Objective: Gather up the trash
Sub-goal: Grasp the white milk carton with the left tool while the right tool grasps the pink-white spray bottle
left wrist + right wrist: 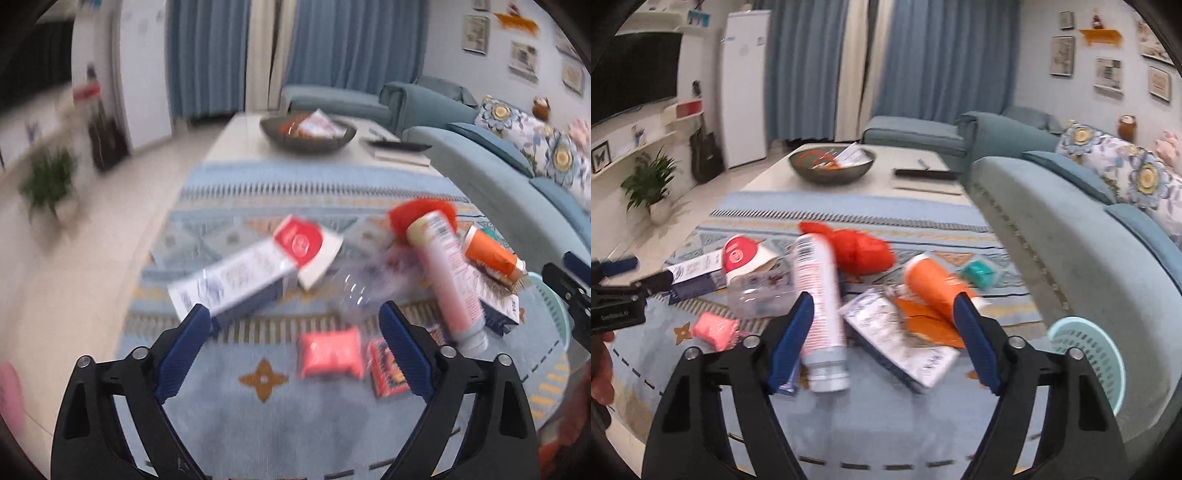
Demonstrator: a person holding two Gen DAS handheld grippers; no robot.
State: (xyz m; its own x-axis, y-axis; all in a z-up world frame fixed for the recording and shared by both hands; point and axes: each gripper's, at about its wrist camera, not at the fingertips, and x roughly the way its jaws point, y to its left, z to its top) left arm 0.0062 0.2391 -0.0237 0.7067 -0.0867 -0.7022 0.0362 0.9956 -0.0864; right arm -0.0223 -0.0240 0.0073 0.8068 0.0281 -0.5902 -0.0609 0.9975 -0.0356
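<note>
Trash lies scattered on a blue patterned rug (266,413). In the left wrist view my left gripper (295,317) hangs open above it, nothing between the pads. Ahead lie a white and blue carton with a red end (240,280), a clear plastic bottle (354,291) and a pink packet (328,352). In the right wrist view my right gripper (882,314) is open over a tall pink and white can (822,302) and a flat white box (901,339), gripping neither. An orange cup (934,280) and a red bag (860,247) lie just beyond.
A pale teal perforated basket (1097,354) stands at the right, against the blue-grey sofa (1052,229). A low white table (886,162) with a dark bowl (831,166) stands behind the rug. A potted plant (650,184) is at the left by the wall.
</note>
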